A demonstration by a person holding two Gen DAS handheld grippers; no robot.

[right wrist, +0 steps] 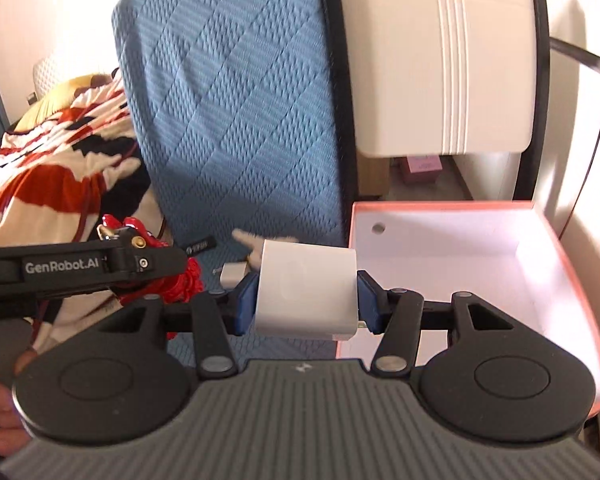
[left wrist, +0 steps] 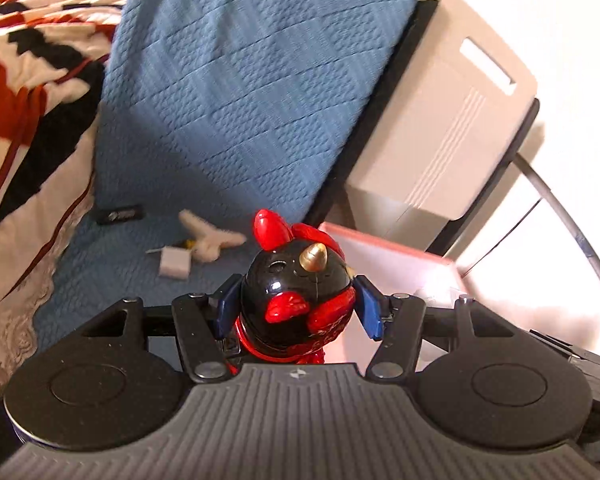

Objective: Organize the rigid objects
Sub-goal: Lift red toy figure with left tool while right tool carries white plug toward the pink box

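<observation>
Toy figure (left wrist: pixel 296 296), lower body hidden behind fingers (left wrist: pixel 370 306).

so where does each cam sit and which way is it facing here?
Left wrist: sits on the left gripper, looking forward and down over a blue quilted cover; shows its own fingers clamped on a black-and-red toy figure.
Right wrist: sits on the right gripper, facing the same cover with an open pink box at right; its fingers clamp a white block; the left gripper and part of a hand show at left.
Shared: cover, pink box, toy figure, small items lying on the cover.
</observation>
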